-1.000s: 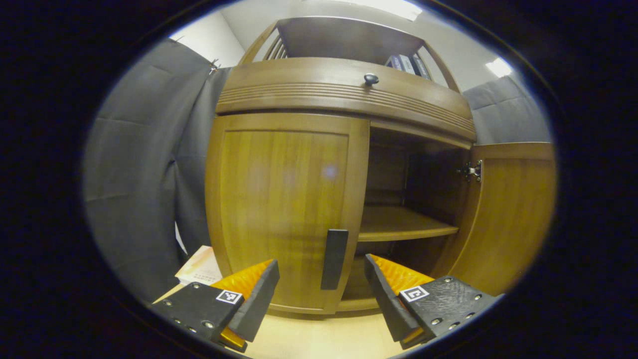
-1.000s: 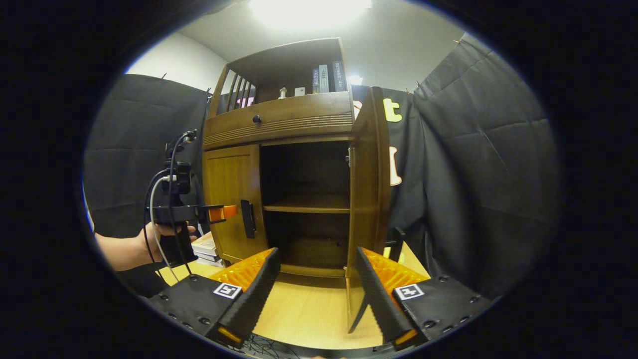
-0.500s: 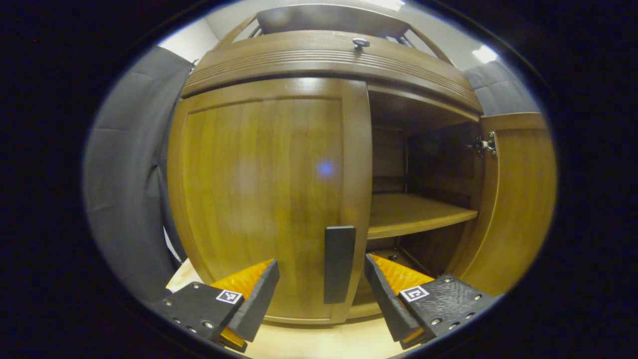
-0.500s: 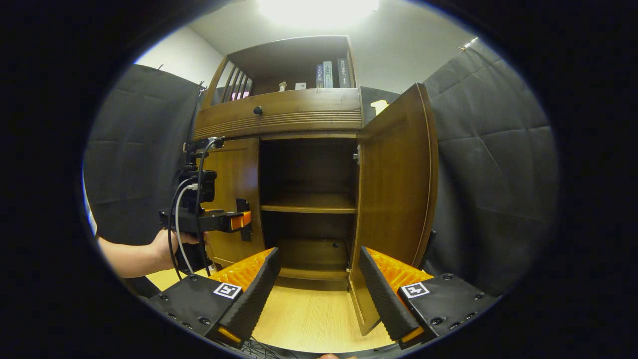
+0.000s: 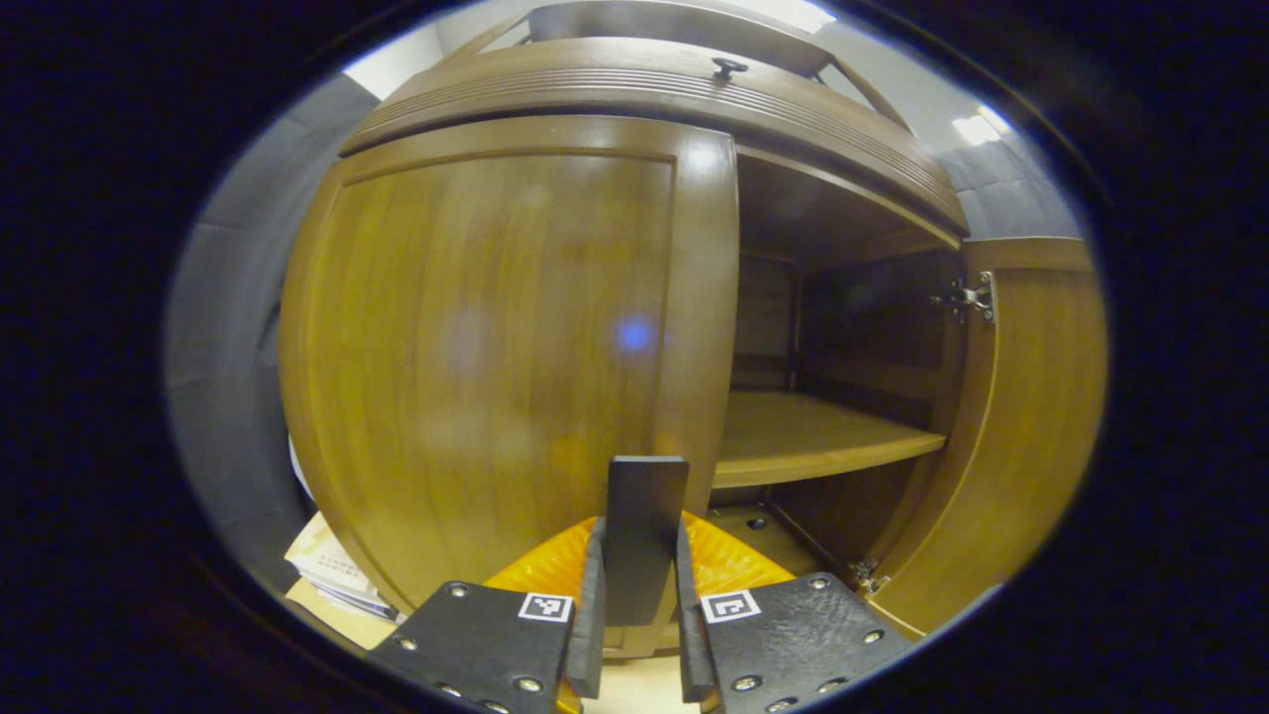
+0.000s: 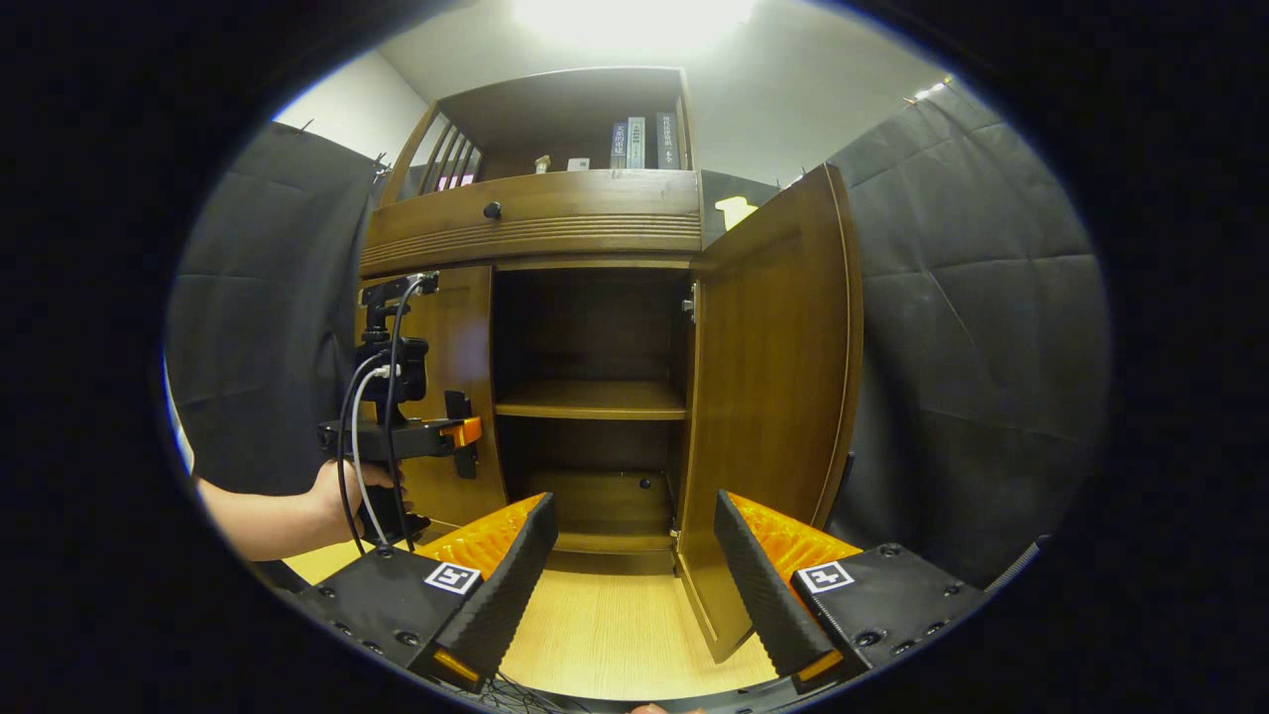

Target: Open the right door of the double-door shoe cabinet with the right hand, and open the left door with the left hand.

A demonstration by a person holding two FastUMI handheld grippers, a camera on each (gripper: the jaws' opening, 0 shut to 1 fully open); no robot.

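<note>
The wooden shoe cabinet's left door [image 5: 496, 347] is closed, with a dark upright handle [image 5: 644, 516] at its inner edge. My left gripper [image 5: 636, 560] is shut on that handle, one finger pressing each side. The right door [image 5: 1031, 416] stands swung open, showing a dark interior with a shelf [image 5: 803, 436]. In the right gripper view, my right gripper [image 6: 634, 501] is open and holds nothing, a little way back from the open right door [image 6: 773, 377]. The left gripper [image 6: 436, 436], held by a hand [image 6: 337, 491], is at the left door's handle [image 6: 459, 405].
A drawer with a round knob [image 6: 493, 209] runs above the doors, and books [image 6: 639, 144] stand on the top shelf. A stack of papers [image 5: 327, 565] lies left of the cabinet's base. Light wooden floor [image 6: 615, 635] lies in front, with black cloth walls on both sides.
My left gripper moved in to the left door's handle and shut on it. The right door swung wide open; my right gripper stays open, clear of it.
</note>
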